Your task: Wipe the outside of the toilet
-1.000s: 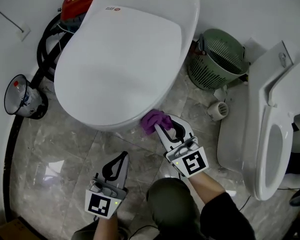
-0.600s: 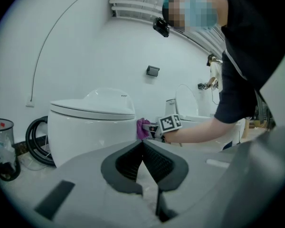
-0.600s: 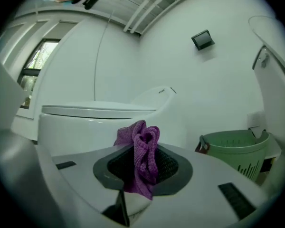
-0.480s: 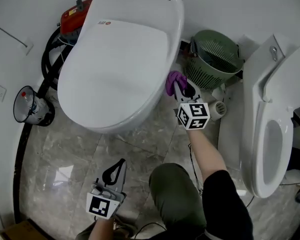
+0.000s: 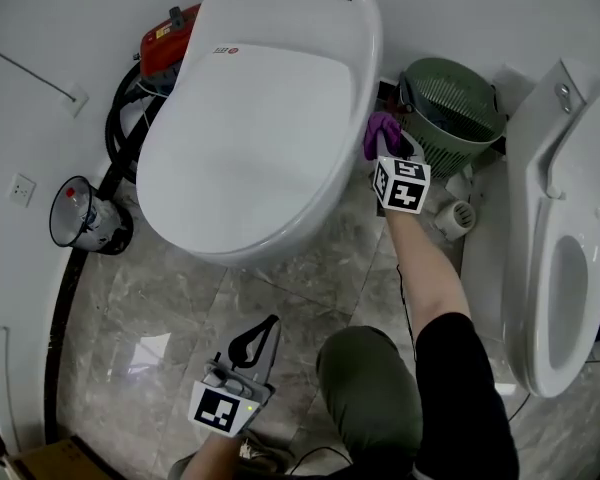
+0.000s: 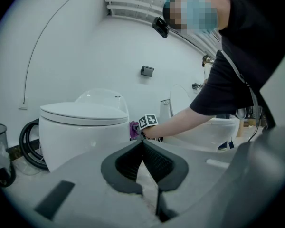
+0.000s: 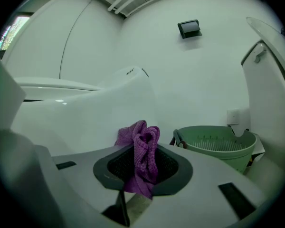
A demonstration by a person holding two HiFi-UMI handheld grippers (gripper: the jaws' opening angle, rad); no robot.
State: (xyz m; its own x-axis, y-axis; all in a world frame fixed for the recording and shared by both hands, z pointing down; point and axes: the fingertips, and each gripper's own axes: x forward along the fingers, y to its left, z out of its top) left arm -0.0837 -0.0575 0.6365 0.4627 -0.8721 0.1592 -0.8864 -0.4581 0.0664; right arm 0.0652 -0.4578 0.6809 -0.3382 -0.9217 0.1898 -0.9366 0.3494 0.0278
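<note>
Two tongs are in play. The right tongs [image 5: 390, 151] pinch a purple cloth [image 7: 141, 148] at the right flank of the closed white toilet [image 5: 260, 128], just beside a green basket [image 5: 450, 108]. The left tongs [image 6: 143, 145] hang closed and empty above the floor. Pushing deeper into that narrow gap could snag the cloth on the basket and drag it loose.
</note>
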